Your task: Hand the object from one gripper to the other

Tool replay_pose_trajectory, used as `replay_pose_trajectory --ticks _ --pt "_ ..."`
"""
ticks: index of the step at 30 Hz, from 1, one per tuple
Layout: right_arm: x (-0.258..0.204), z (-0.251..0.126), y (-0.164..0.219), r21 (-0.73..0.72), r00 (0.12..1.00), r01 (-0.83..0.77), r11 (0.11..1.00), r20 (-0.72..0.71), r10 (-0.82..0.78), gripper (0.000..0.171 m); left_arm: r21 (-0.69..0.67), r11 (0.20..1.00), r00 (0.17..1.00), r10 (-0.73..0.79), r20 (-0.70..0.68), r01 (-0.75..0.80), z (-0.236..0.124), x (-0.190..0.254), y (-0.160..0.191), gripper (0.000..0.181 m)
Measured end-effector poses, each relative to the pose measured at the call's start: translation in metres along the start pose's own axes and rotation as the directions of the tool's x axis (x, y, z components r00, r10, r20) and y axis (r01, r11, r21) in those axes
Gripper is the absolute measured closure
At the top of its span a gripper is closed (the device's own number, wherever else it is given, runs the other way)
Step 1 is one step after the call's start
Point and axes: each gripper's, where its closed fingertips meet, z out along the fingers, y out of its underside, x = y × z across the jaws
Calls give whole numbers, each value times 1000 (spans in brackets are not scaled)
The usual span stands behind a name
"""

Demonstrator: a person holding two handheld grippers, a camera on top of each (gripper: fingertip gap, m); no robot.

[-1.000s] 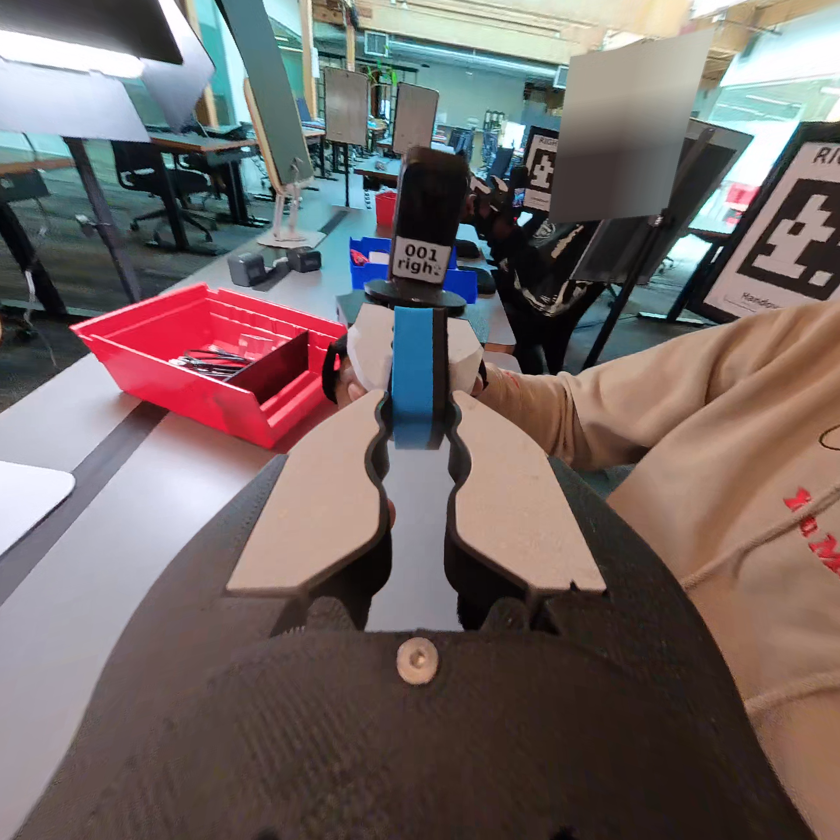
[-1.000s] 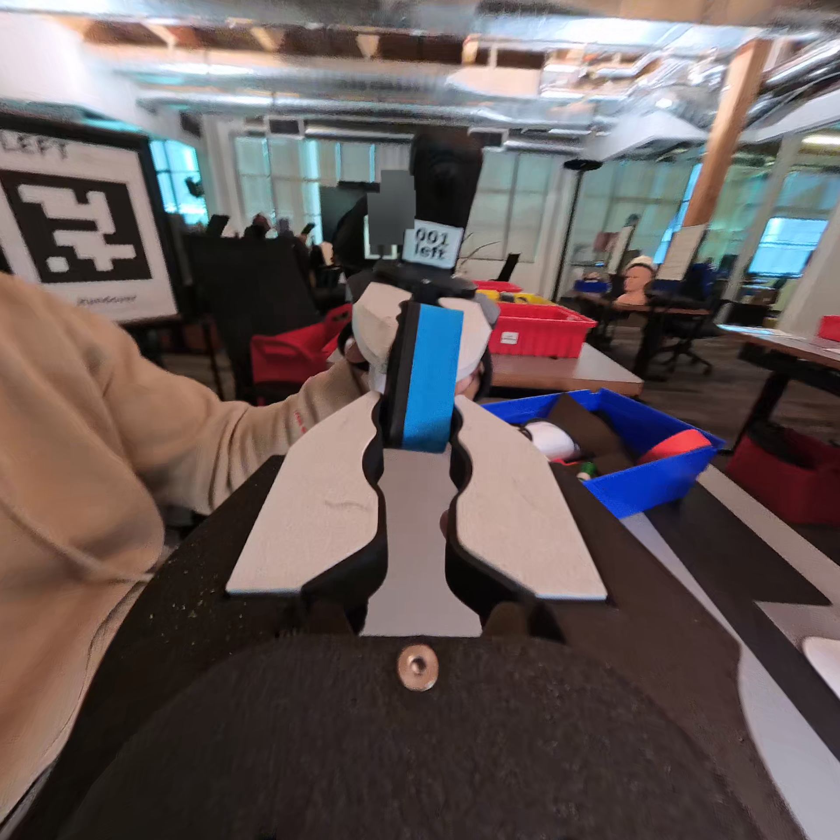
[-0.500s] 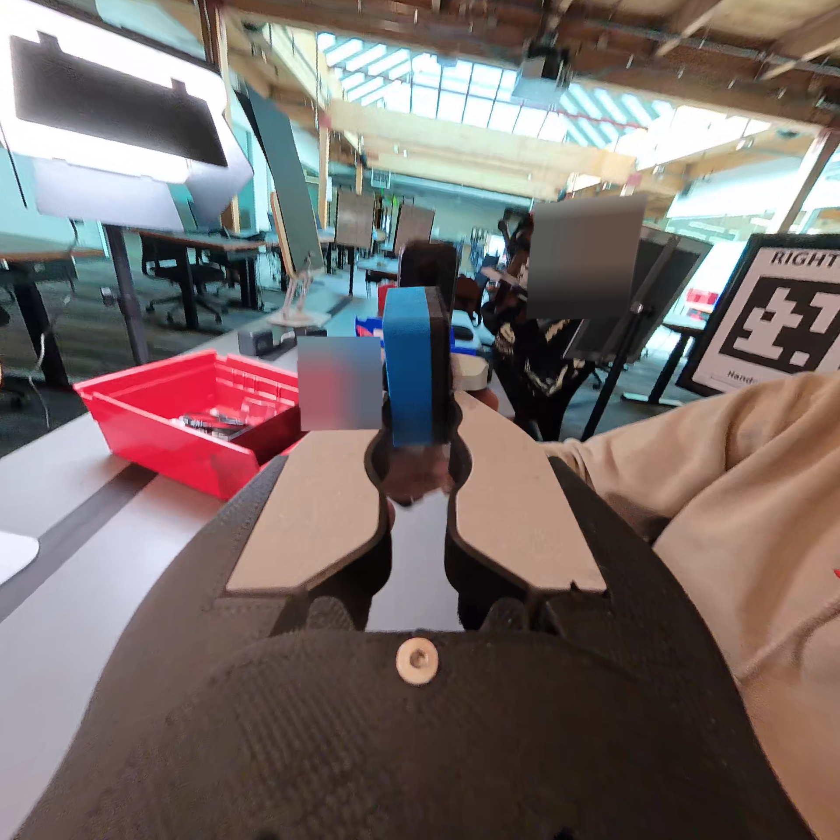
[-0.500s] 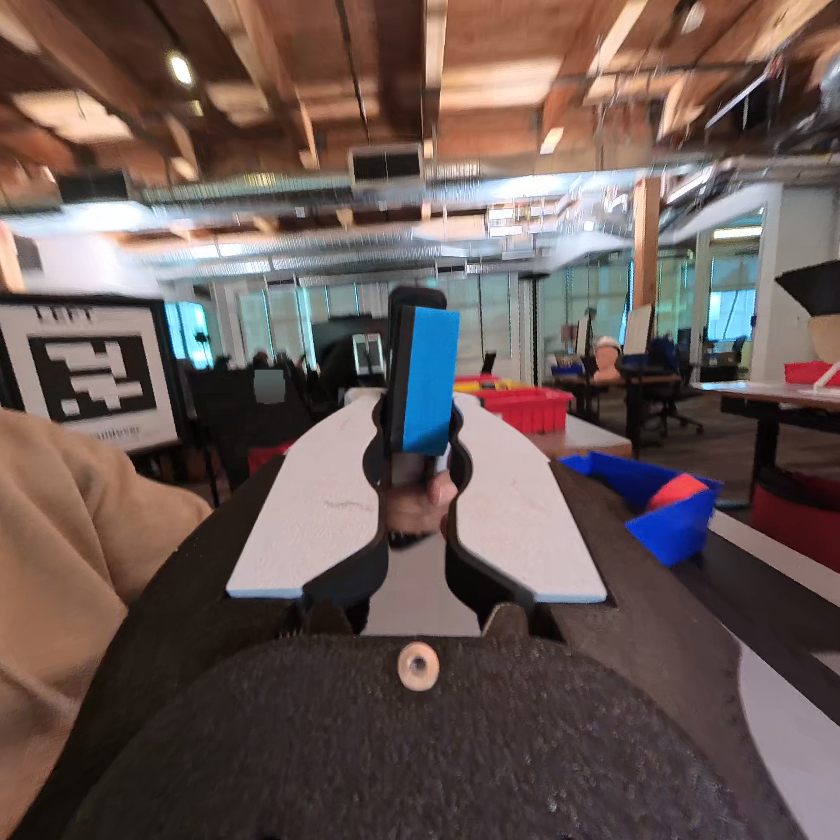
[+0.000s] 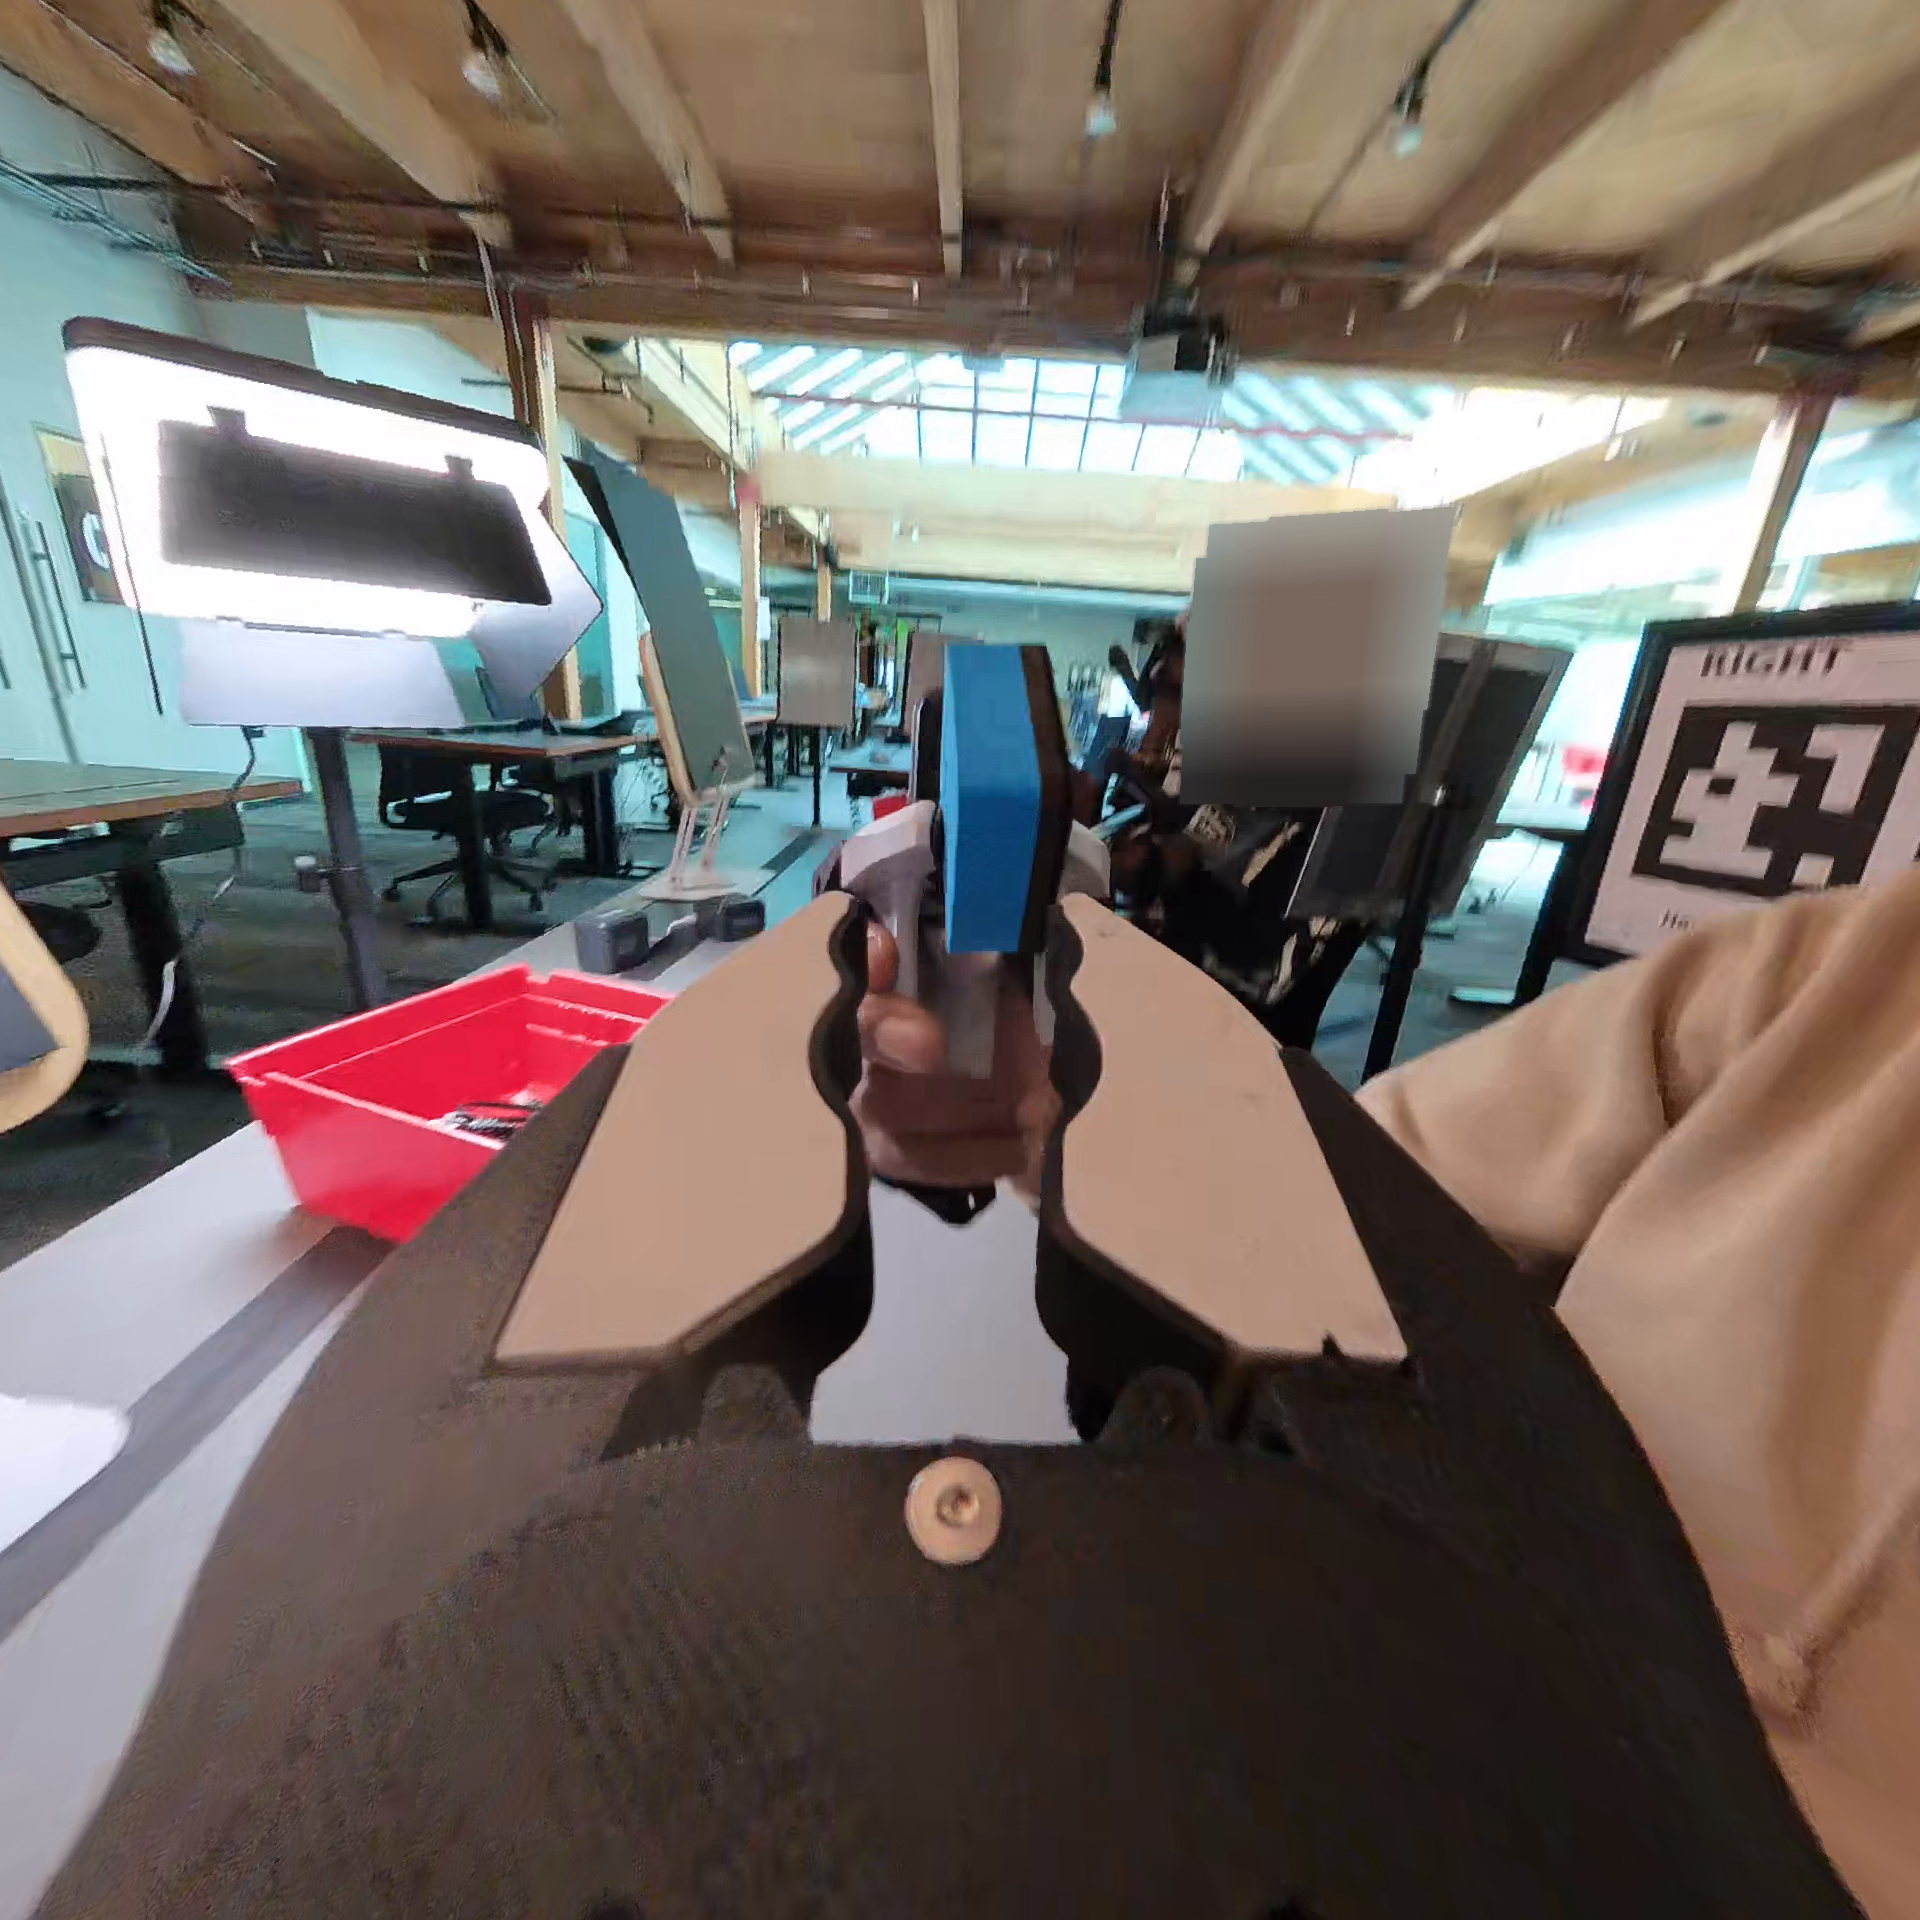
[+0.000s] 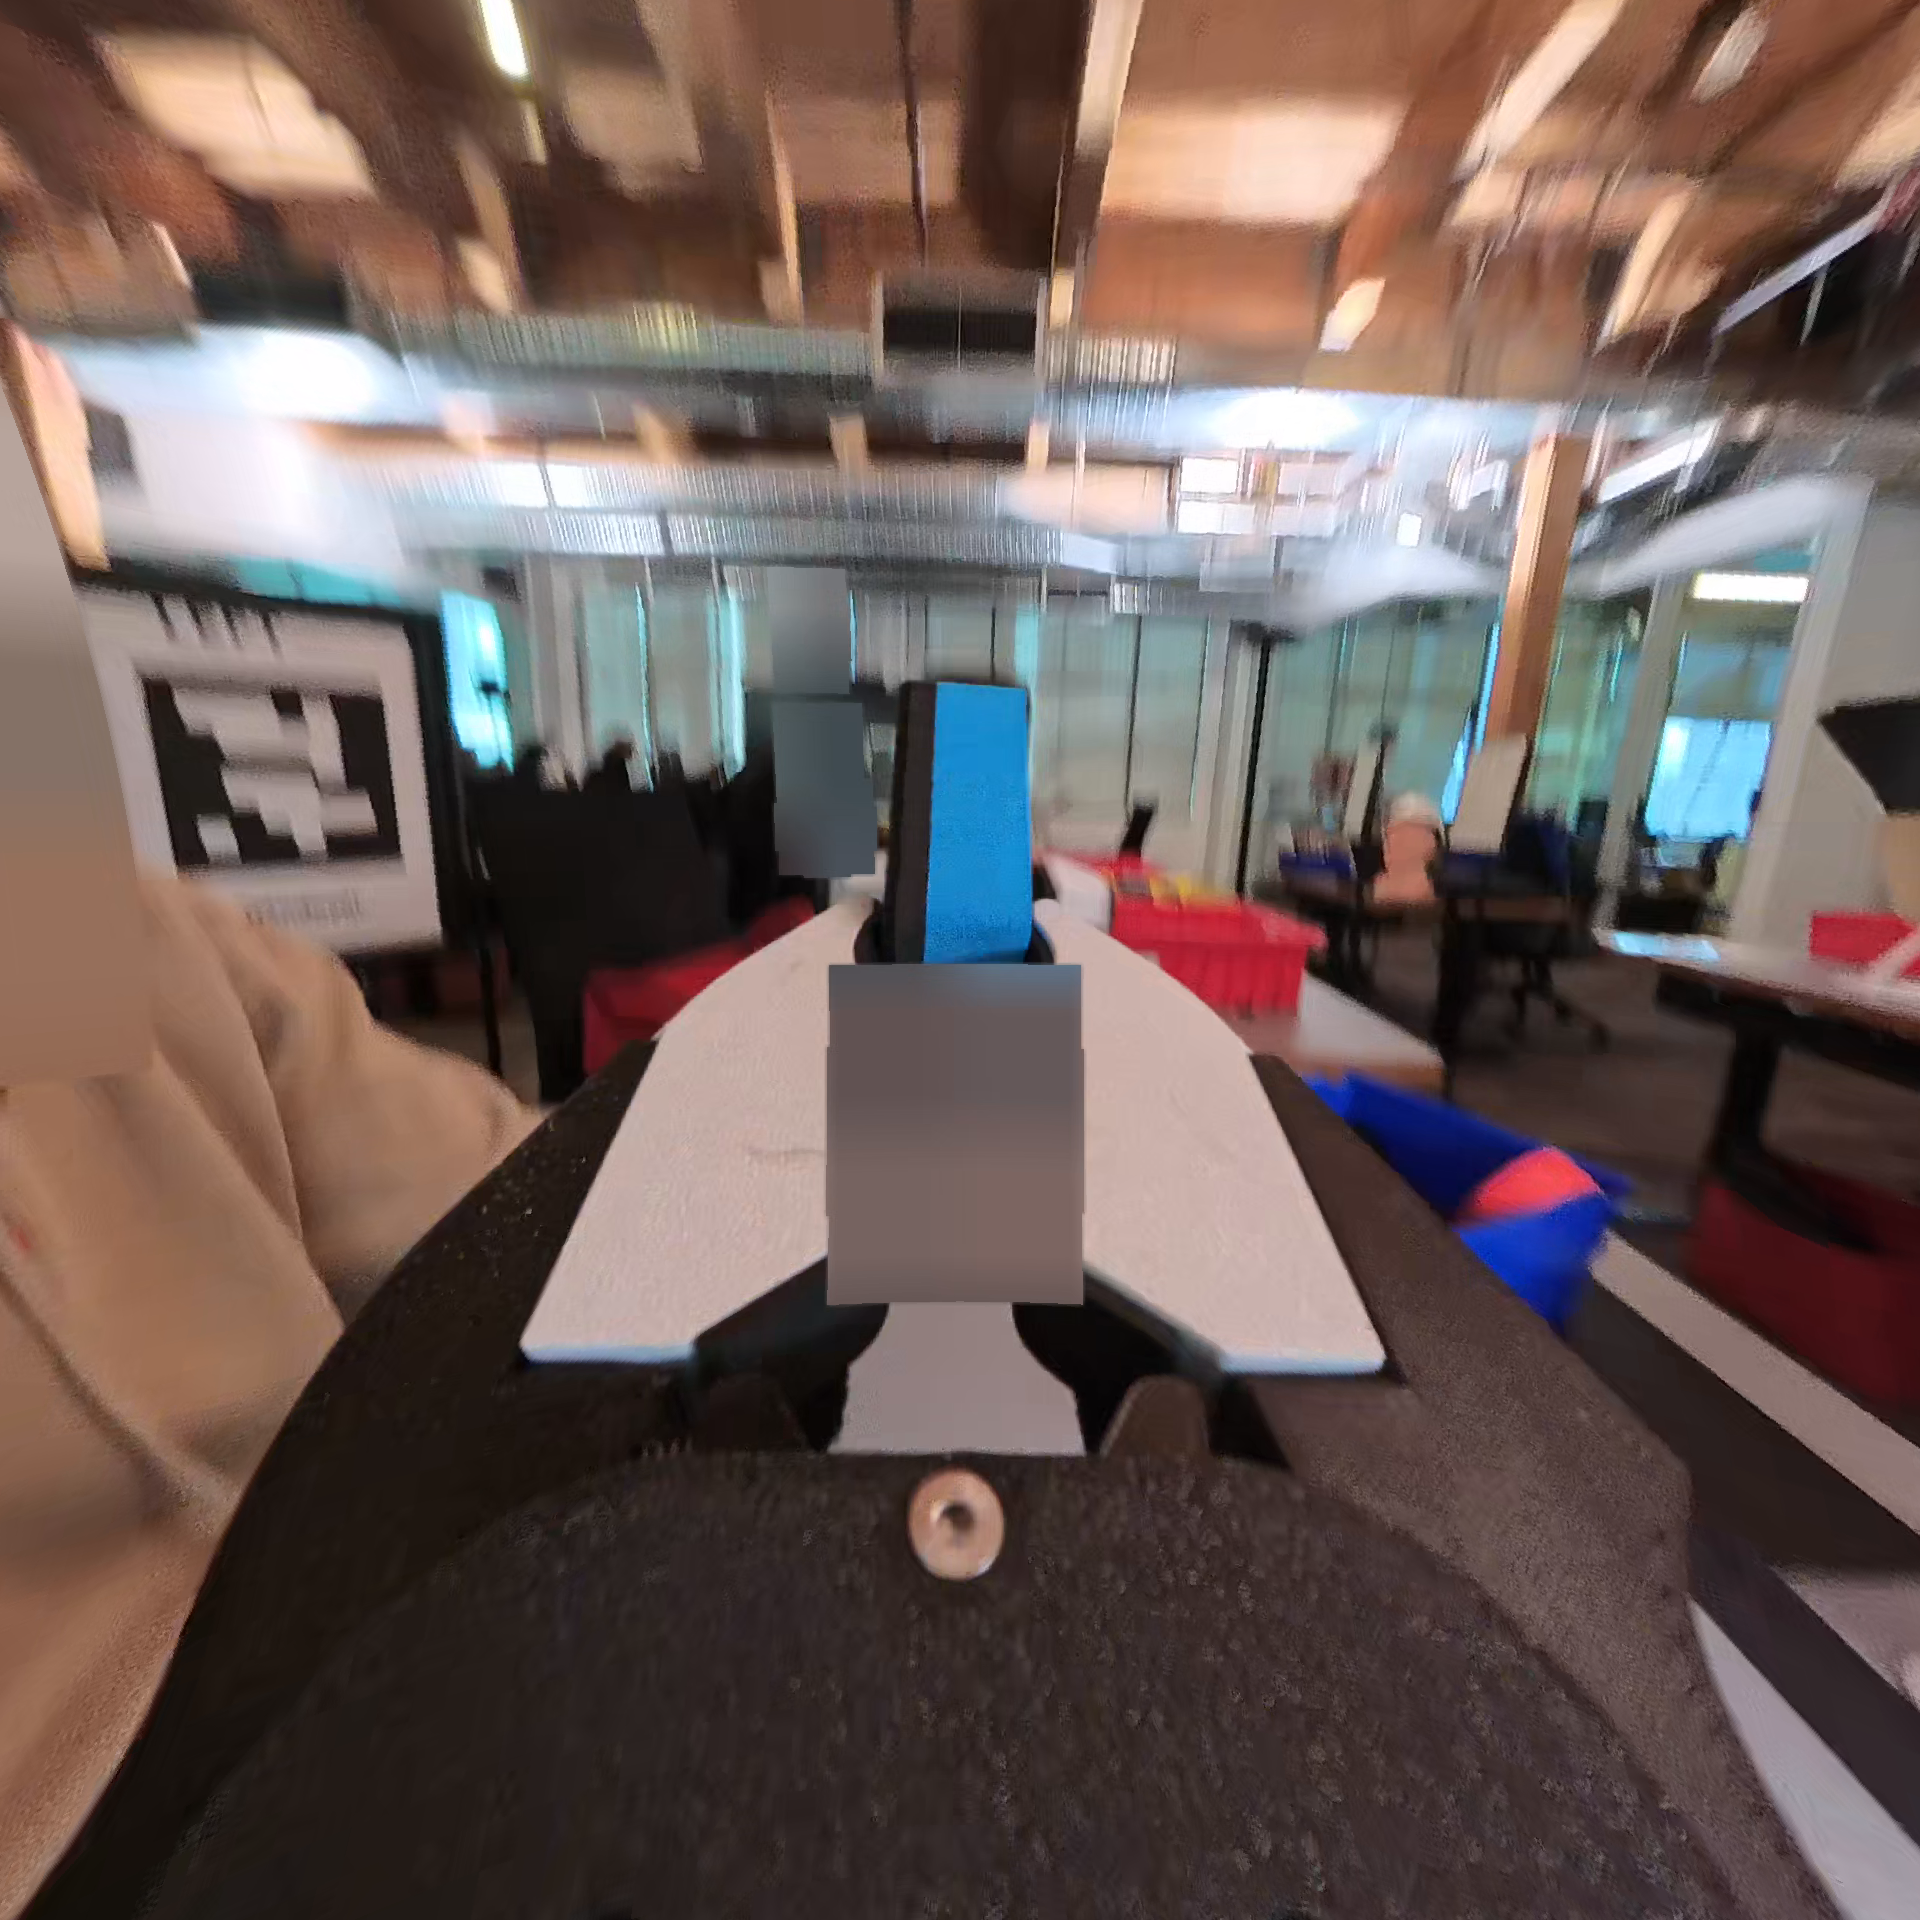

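A foam block, blue on one side and black on the other, stands upright between both grippers, in the left wrist view (image 5: 992, 800) and the right wrist view (image 6: 977, 821). My right gripper (image 6: 956, 935) is shut on its lower end. My left gripper (image 5: 951, 925) has its jaws slightly apart around the same end, with a gap between its left finger and the blue face. The right gripper's pale fingers (image 5: 883, 857) and the hand (image 5: 914, 1049) holding it show through that gap. A blurred patch hides the space between the right fingers.
A red bin (image 5: 416, 1081) with tools sits on the grey table (image 5: 125, 1288) at the left. A blue bin (image 6: 1496, 1195) with a red-orange object is at the right. The person's beige sleeve (image 5: 1662, 1143) fills the right side. Marker boards (image 5: 1766, 790) stand behind. Less than 4 cm separates the two grippers' tips.
Both grippers have tilted upward together, so more ceiling shows. The left gripper's jaws have widened a little around the block. The block stays between the two grippers.
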Motion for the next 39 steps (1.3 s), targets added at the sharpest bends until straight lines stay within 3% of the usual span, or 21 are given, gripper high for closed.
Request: replay_pose_trajectory --ticks 2,6,13,16,19,21,24,28,31,36,38,39 --pt "3 1 -9 149 997 -72 986 -1 73 148 46 998 999 -42 -14 43 10 -1 6 149" --pt "15 9 10 177 992 -102 979 -59 114 148 69 994 996 -85 0 85 14 -7 10 159" --pt "8 0 32 -235 999 17 972 -30 -24 134 -337 937 996 -87 13 87 -4 2 38 159" --pt "-6 2 53 -351 998 57 935 46 -44 147 -439 898 1000 -26 -1 23 -7 10 50 159" --pt "-5 9 41 -259 999 38 965 31 -31 148 -281 958 998 66 5 -62 -5 9 24 155" --pt "-2 7 16 -82 1000 3 997 2 -3 148 -129 990 999 53 13 -51 -2 6 8 147" --pt "7 0 -10 155 993 -109 982 -21 114 148 -22 1000 999 4 35 -4 9 -2 8 144" --pt "10 11 8 156 991 -101 983 -66 112 148 30 998 999 -51 5 51 15 -2 12 159" --pt "13 11 17 12 993 -86 996 -78 87 146 -87 994 998 -59 20 60 8 -5 16 159" --pt "5 0 22 -220 999 24 975 -42 -34 123 -341 940 1000 -27 5 27 -7 6 35 159" --pt "-5 2 37 -304 999 45 951 9 -44 147 -389 921 1000 -6 -10 1 -6 11 42 159" --pt "-6 4 37 -286 998 68 956 9 -68 148 -378 926 1000 8 -7 -10 -7 10 39 159"
